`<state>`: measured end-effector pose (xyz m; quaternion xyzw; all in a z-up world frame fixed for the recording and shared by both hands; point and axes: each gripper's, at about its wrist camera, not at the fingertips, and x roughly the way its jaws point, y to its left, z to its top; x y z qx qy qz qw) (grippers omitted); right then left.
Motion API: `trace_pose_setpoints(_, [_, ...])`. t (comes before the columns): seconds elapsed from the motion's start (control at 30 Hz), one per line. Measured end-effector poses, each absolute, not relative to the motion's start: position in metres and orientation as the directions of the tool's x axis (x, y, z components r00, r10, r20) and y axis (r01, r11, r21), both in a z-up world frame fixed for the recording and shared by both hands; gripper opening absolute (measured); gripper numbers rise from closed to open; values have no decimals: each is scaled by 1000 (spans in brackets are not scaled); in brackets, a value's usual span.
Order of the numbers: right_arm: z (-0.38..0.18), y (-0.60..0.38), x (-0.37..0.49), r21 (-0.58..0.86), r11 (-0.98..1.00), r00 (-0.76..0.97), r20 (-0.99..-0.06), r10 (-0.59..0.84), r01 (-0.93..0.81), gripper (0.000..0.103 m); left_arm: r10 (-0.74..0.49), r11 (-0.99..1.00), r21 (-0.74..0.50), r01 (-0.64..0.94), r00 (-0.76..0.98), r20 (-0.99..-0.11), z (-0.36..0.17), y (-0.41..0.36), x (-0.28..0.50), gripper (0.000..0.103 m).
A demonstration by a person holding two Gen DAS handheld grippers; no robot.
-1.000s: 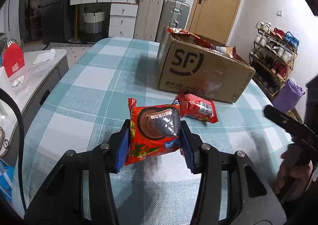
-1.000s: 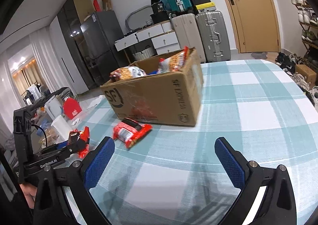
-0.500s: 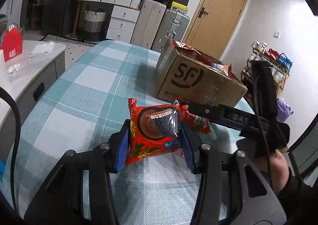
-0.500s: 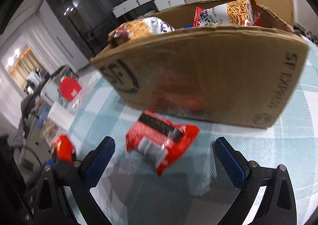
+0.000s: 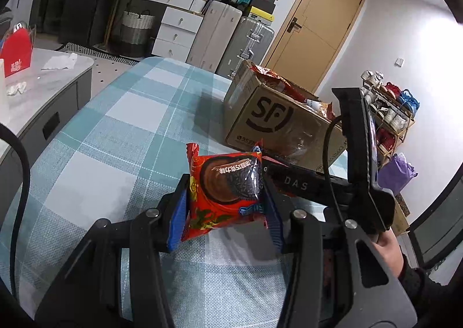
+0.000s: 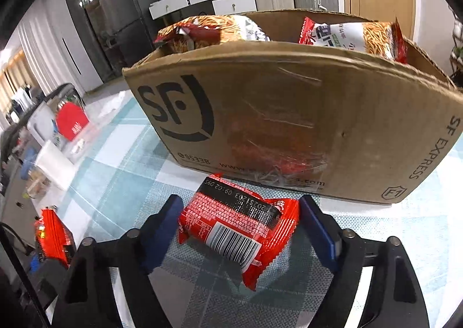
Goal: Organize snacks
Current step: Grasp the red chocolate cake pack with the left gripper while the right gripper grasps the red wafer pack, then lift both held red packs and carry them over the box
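Right wrist view alone is showing the right claw (image 6: pixel 241 229) closing around a barcode packet (image 6: pixel 237 229), while the left claw (image 5: pixel 225 206) is gripping a cookie packet (image 5: pixel 225 192).

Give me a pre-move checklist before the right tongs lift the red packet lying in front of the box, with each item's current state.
1. Red barcode packet sits between the right tongs: ok.
2. Right tongs gripping the packet: not ok; the jaws are closing, pads not yet pressing.
3. Left tongs hold the red cookie packet: ok, clamped on both sides.
4. Cardboard box open on top: ok.
5. Room left inside the box: cannot tell; noodle-snack bags already poke above the rim.
6. Packet clear of the box wall: cannot tell; its far end lies close to it.
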<state>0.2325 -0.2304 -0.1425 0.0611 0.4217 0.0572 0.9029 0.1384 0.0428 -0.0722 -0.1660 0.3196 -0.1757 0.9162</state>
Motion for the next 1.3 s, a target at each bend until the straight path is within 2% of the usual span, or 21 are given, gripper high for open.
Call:
trace_pose_setpoints(0.07, [-143,-226,231,155,985,638,-751,170,-81,63,-429,882,-419,214,733,-528,-73,43,139,44])
trace_pose_setpoints(0.13, [-140,-221,228,170,977,649,-731,210,-125,58,-428,882,-422,210,734,-527,-73,44,139,44])
trace_pose_setpoints(0.27, [-134,-216,216,156,972,668,-706,236,-178,57,-425,881,-428,204,739,-523,-73,45,139,44])
trace_pose_setpoints(0.47, [-130,-232,185,276,945,672,-668,320,-176,57,-422,884,-419,206,737,-527,-73,43,138,44])
trace_pose_setpoints(0.63, [-113,-257,148,322,928,698,-621,355,-186,57,-410,890,-415,188,730,-547,-76,43,142,44])
trace_pose_setpoints(0.83, [-99,-289,110,387,900,717,-569,403,-199,57,-368,917,-354,185,735,-569,-73,32,141,44])
trace_pose_setpoints(1.0, [-88,-313,75,397,889,735,-527,426,-229,57,-298,951,-250,181,753,-587,-66,17,134,44])
trace_pose_setpoints(1.13, [-82,-329,57,439,865,750,-480,455,-244,57,-303,948,-267,172,739,-602,-59,10,137,44])
trace_pose_setpoints(1.3, [-72,-348,41,449,866,778,-456,433,-219,57,-296,954,-214,209,755,-585,-38,-7,128,44])
